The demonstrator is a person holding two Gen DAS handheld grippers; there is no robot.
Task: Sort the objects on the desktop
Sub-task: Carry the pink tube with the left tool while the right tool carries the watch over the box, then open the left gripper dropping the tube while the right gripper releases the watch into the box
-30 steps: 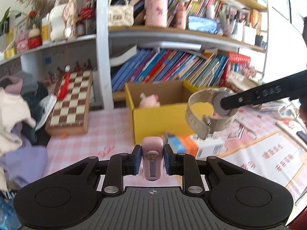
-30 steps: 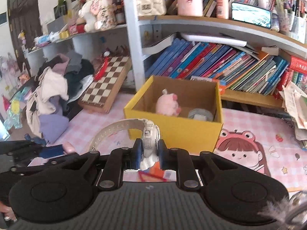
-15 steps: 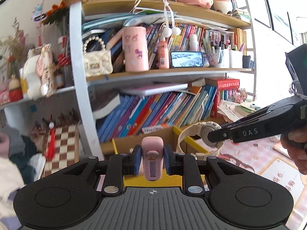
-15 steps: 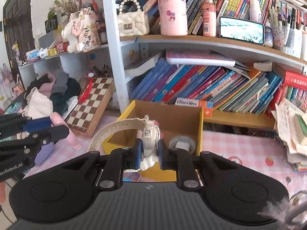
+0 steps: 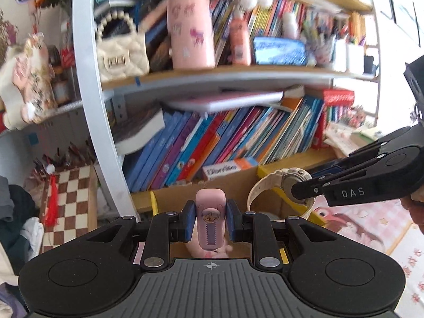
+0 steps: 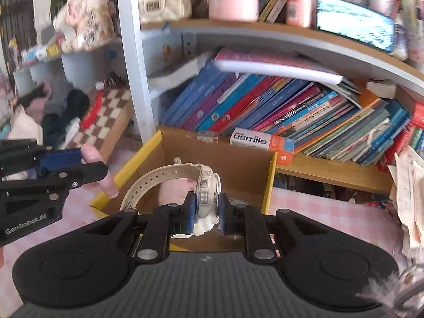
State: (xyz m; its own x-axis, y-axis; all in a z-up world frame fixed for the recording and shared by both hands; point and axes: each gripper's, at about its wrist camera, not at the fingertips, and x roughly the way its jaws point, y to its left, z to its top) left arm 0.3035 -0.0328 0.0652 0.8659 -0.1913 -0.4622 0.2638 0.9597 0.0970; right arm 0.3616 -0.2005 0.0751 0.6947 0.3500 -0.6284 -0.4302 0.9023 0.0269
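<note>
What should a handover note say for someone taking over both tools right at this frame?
Left tool: shut on the small pink plastic utility knife, held near the left edge of the yellow cardboard box.
Right tool: shut on the cream-white strap wristwatch, held over the box.
Done: a pink plush toy lies inside the box.
Left: release both items into the box, judging by their position.

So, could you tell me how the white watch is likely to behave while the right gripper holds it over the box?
The right gripper pinches the white watch by its case only, so the strap will probably swing freely. The strap keeps a curved loop unsupported, so it seems springy rather than limp. The case looks smooth and rounded; it might twist between the pads.
</note>
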